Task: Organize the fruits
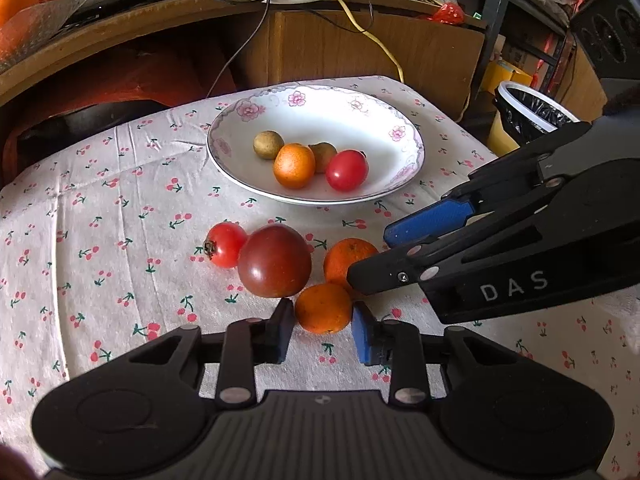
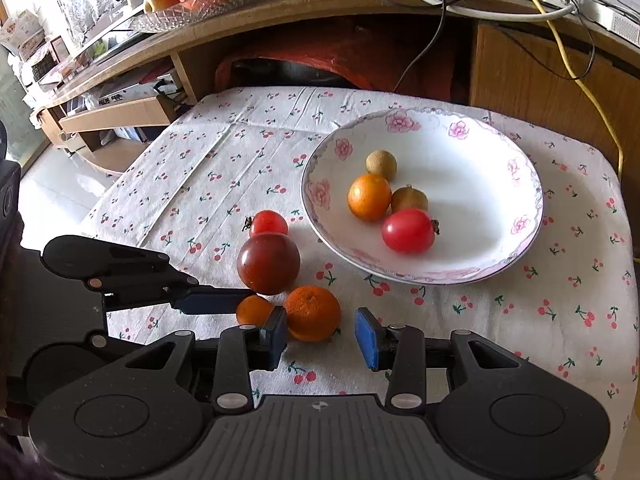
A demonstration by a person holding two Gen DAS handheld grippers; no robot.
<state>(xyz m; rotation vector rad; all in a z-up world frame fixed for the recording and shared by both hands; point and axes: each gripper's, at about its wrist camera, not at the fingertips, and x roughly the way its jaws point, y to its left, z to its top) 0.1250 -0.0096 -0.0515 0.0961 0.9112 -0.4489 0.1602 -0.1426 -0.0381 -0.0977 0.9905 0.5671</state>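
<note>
Both grippers crowd the loose fruit just short of the plate (image 1: 412, 128): left gripper (image 1: 322, 330) open around one orange (image 1: 323, 307), right gripper (image 2: 320, 334) open beside another (image 2: 313, 312) (nothing held); closing now risks a collision, nudging the big tomato (image 1: 274, 260)

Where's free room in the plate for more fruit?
Plate: the right half is bare, right of the red tomato. Fruit clusters left of centre around the small orange. Crowded on the cloth near the dark tomato and both grippers.
</note>
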